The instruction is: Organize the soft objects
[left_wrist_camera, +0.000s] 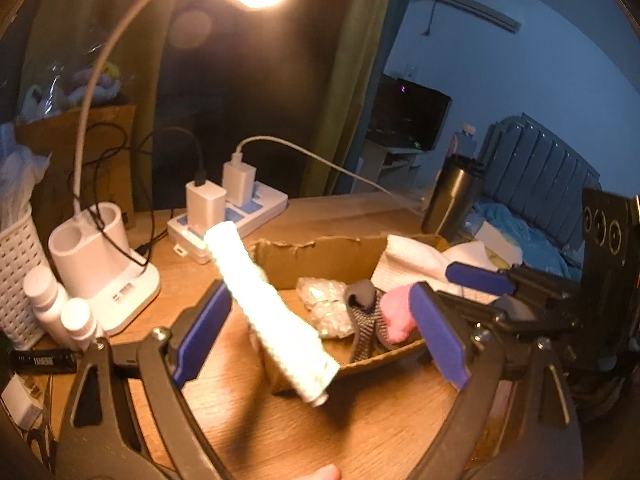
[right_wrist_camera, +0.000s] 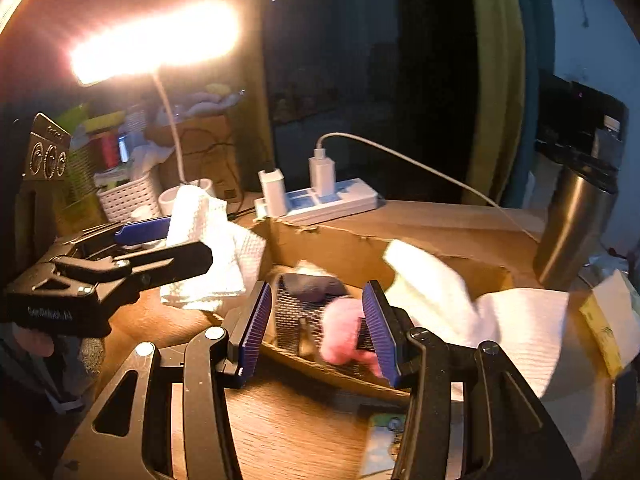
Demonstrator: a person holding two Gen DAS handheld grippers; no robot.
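A shallow cardboard box (left_wrist_camera: 320, 256) sits on the wooden desk and holds bubble wrap (left_wrist_camera: 326, 306), a grey patterned sock (left_wrist_camera: 366, 330) and a pink fluffy item (left_wrist_camera: 398, 310). A white waffle cloth (left_wrist_camera: 276, 312) hangs between the wide-open fingers of my left gripper (left_wrist_camera: 320, 330), over the box's left edge; it looks loose. From the right wrist view the same cloth (right_wrist_camera: 208, 248) droops beside the left gripper's fingers. My right gripper (right_wrist_camera: 316, 328) is open above the box, with the sock (right_wrist_camera: 296, 312) and pink item (right_wrist_camera: 344, 334) between its pads. Another white cloth (right_wrist_camera: 460, 304) drapes over the box's right rim.
A lit desk lamp with white base (left_wrist_camera: 104, 264), a power strip with chargers (left_wrist_camera: 228, 216), a steel tumbler (left_wrist_camera: 452, 200), a white lattice basket (left_wrist_camera: 16, 272) and small white bottles (left_wrist_camera: 60, 308) surround the box. Cables trail across the back of the desk.
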